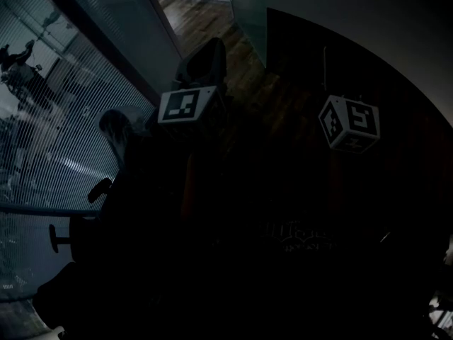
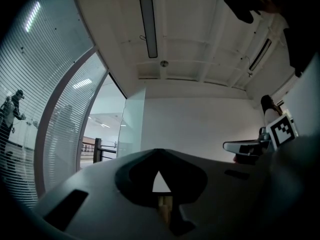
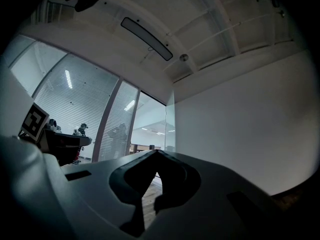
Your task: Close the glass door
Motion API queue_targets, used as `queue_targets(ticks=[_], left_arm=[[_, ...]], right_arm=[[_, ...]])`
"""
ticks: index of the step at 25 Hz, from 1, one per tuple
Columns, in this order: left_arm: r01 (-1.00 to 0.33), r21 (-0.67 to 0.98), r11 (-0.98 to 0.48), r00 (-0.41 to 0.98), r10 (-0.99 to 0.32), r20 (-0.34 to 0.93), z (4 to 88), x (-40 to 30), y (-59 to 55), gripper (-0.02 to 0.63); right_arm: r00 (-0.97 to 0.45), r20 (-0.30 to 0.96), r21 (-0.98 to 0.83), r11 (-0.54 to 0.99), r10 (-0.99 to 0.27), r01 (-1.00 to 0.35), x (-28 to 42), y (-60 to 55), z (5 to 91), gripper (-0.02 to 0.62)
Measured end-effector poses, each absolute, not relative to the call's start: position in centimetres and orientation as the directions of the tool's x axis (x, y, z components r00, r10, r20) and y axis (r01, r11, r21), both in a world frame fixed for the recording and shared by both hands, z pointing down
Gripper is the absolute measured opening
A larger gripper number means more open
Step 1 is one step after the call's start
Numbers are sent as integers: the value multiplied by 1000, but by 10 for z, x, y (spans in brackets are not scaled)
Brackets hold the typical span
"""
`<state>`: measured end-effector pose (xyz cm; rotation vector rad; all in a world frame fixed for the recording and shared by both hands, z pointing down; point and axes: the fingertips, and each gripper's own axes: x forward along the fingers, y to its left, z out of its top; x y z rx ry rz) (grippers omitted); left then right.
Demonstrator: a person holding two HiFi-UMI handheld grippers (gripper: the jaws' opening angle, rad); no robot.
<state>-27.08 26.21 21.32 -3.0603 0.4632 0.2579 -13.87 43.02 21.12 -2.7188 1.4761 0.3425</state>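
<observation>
The glass door (image 2: 133, 126) is a clear panel standing at the edge of an open doorway (image 2: 102, 134), ahead and a little left of my left gripper (image 2: 159, 153). In the right gripper view the same glass door (image 3: 170, 129) stands just ahead, next to the white wall. My right gripper (image 3: 156, 153) points slightly upward toward it. Both grippers have their jaws together with nothing between them, and neither touches the door. In the dark head view only their marker cubes show clearly, the left cube (image 1: 185, 107) and the right cube (image 1: 349, 122).
A striped frosted glass wall (image 2: 30, 99) runs along the left, with a dark frame post (image 2: 65, 114). A plain white wall (image 3: 240, 129) fills the right. The wooden floor (image 1: 212, 16) leads through the doorway. A railing (image 2: 97, 151) stands beyond it.
</observation>
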Motion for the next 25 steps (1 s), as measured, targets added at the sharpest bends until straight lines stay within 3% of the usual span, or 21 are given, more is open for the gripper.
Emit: queue_targets(ticks=[25], left_arm=[[-302,-19,-953,940,-295,-169,210,-280,261,2]], right_arm=[[526,-204,69,-548,-826,-834,-139,430,209,0]])
